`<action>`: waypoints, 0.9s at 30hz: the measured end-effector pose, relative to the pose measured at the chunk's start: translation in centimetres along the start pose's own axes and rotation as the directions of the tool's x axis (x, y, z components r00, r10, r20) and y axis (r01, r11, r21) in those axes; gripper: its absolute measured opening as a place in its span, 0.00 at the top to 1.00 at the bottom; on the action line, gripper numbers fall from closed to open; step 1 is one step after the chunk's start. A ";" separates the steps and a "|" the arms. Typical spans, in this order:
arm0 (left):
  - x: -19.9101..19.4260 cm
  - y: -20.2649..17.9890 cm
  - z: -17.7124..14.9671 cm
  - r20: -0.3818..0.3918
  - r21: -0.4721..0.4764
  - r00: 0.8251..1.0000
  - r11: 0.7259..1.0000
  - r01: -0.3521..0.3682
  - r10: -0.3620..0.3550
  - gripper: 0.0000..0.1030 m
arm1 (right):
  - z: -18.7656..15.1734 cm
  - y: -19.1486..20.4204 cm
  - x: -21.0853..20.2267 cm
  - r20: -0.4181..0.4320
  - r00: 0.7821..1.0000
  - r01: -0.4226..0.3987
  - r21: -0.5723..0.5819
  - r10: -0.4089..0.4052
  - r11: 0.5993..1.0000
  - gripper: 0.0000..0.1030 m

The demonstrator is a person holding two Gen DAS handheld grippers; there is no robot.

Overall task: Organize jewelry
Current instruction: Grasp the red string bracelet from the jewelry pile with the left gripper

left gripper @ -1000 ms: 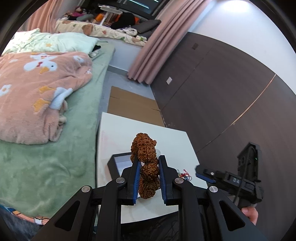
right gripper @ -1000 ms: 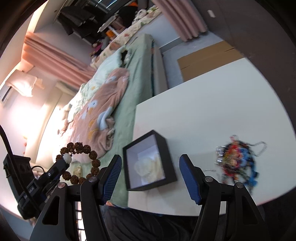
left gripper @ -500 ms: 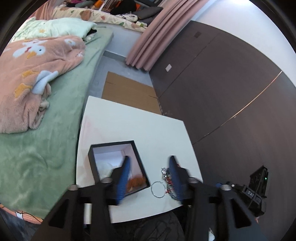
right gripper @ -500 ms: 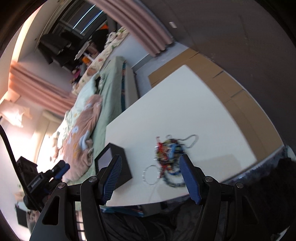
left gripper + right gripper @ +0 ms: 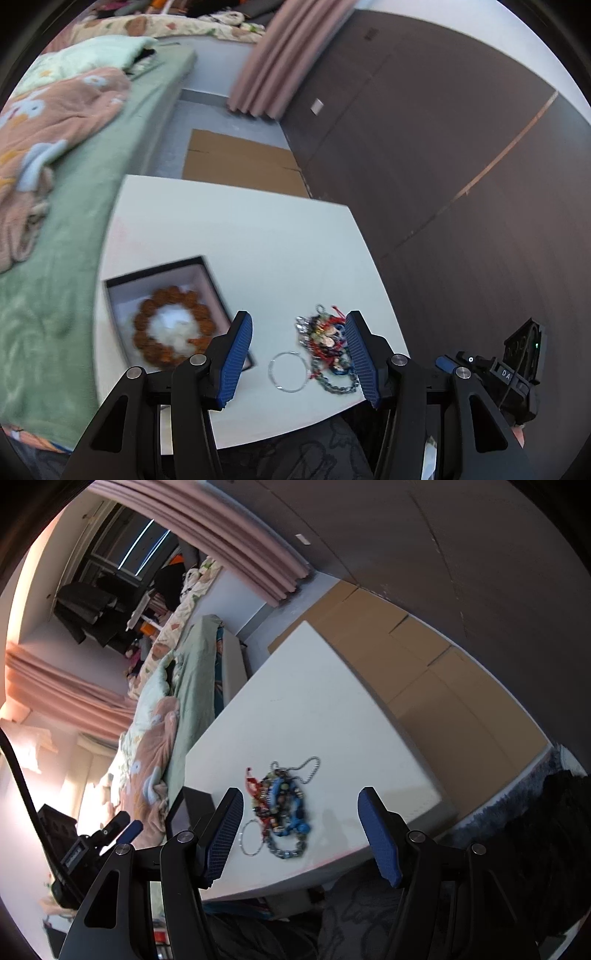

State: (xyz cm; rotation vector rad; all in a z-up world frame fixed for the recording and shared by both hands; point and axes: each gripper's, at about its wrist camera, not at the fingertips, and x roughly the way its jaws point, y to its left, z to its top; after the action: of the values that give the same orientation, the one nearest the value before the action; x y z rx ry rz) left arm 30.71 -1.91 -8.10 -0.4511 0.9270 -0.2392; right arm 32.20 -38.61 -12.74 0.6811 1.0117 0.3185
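A brown seed-bead bracelet (image 5: 173,326) lies inside the black box with white lining (image 5: 122,291) on the white table (image 5: 236,236). A tangled pile of jewelry (image 5: 327,343) with a chain and a thin silver ring (image 5: 290,371) lies right of the box; it also shows in the right wrist view (image 5: 282,806). My left gripper (image 5: 299,352) is open and empty above the near table edge, between box and pile. My right gripper (image 5: 303,829) is open and empty, hovering just in front of the pile. The box's corner (image 5: 192,805) shows at its left finger.
A bed with green sheet (image 5: 66,221) and pink blanket (image 5: 48,122) runs along the table's left. Flat cardboard (image 5: 240,162) lies on the floor beyond the table. A dark panelled wall (image 5: 443,147) stands to the right. Pink curtains (image 5: 273,66) hang at the back.
My left gripper opened and let the brown bracelet drop into the box, then drew back and rightward. My right gripper swung from the box toward the jewelry pile.
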 end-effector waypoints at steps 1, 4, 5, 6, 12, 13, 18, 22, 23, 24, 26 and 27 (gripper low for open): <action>0.7 -0.5 -0.1 -0.014 0.012 1.000 1.000 0.003 -0.002 0.48 | 0.0 -0.5 0.0 0.000 1.000 0.001 0.007 -0.001 1.000 0.37; 2.6 -2.1 -0.2 -0.053 0.045 0.999 0.999 0.009 -0.007 0.48 | -0.2 -1.7 0.3 -0.009 1.000 0.008 0.023 -0.007 1.000 0.37; 3.0 -2.4 -0.2 -0.061 0.052 0.998 0.999 0.012 -0.008 0.48 | -0.2 -2.2 0.4 -0.016 1.000 0.004 0.030 -0.003 1.000 0.37; 3.8 -3.1 -0.2 -0.076 0.066 0.997 0.998 0.016 -0.011 0.48 | -0.2 -2.5 0.4 -0.019 1.000 0.004 0.034 -0.003 0.999 0.37; 7.3 -5.2 -0.7 -0.141 0.101 0.990 0.994 0.030 -0.015 0.48 | -0.2 -3.5 0.4 -0.014 1.000 0.007 0.033 -0.007 0.999 0.37; 7.9 -5.5 -0.9 -0.152 0.104 0.988 0.994 0.032 -0.016 0.48 | -0.3 -3.7 0.5 -0.015 1.000 0.010 0.032 -0.009 0.999 0.37; 10.1 -6.4 -1.4 -0.189 0.104 0.982 0.994 0.026 -0.005 0.48 | -0.8 -4.3 0.6 -0.028 0.999 0.020 0.039 -0.019 0.999 0.37; 12.3 -7.0 -1.7 -0.202 0.139 0.979 0.990 0.014 0.014 0.48 | -1.2 -4.8 0.6 -0.032 0.999 0.030 0.052 -0.029 0.998 0.37; 13.1 -7.1 -1.8 -0.204 0.153 0.978 0.988 -0.008 0.039 0.51 | -1.2 -4.9 0.5 -0.033 0.999 0.032 0.052 -0.030 0.998 0.37; 13.5 -7.1 -1.9 -0.204 0.159 0.977 0.987 -0.021 0.054 0.57 | -1.3 -4.9 0.4 -0.033 0.999 0.034 0.051 -0.033 0.998 0.37; 14.4 -6.8 -2.2 -0.224 0.157 0.972 0.987 -0.032 0.067 0.90 | -1.4 -4.8 0.2 -0.030 0.999 0.040 0.046 -0.039 0.998 0.37; 14.6 -6.6 -2.3 -0.239 0.146 0.969 0.989 -0.020 0.055 0.95 | -1.4 -4.7 0.1 -0.030 0.999 0.041 0.045 -0.039 0.998 0.37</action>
State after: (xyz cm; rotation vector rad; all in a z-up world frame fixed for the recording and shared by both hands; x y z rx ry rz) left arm 37.36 -14.00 -16.62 -0.2749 1.1488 -0.3292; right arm 30.79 -41.59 -16.37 0.6982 1.0615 0.2716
